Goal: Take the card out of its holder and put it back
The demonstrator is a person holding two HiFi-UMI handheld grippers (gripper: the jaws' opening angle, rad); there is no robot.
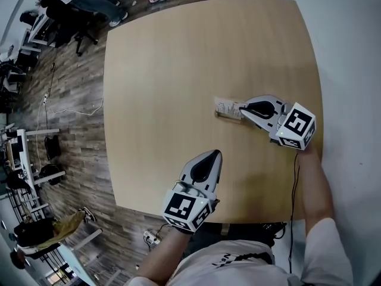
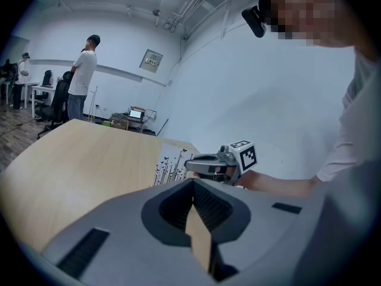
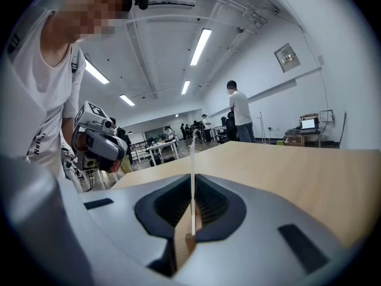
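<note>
1. Because the right hand-held gripper (image 1: 242,107) has its jaws closed in on the card (image 1: 228,106), one on each face at the card's right end, the right hand is plainly the working one.
2. From the right gripper view the card (image 3: 192,159) shows edge-on as a thin white line. It runs straight ahead between the jaws, so its long axis carries on from the gripper's own line rather than crossing it.
3. On the desk (image 1: 178,70) the card stands upright toward the right side. A tan strip that I take for the holder (image 1: 227,115) lies along its lower edge. I cannot tell whether the card sits in the slot or is raised just clear of it.
4. The left hand-held gripper (image 1: 215,154) is well apart from the card, nearer the person and to the card's left. Its jaws are together and hold nothing; only the desk shows through the thin wedge behind their tips.
5. From the left gripper view the card (image 2: 168,167) faces broadside, its black print visible, with the right hand-held gripper (image 2: 189,164) on its far end.
6. My judgement is that the next move depends on keeping the card in its own plane. A straight pull upward should free it from the holder, while a sideways tilt could bind it in the slot or drag the light holder along, since nothing pins it down.
</note>
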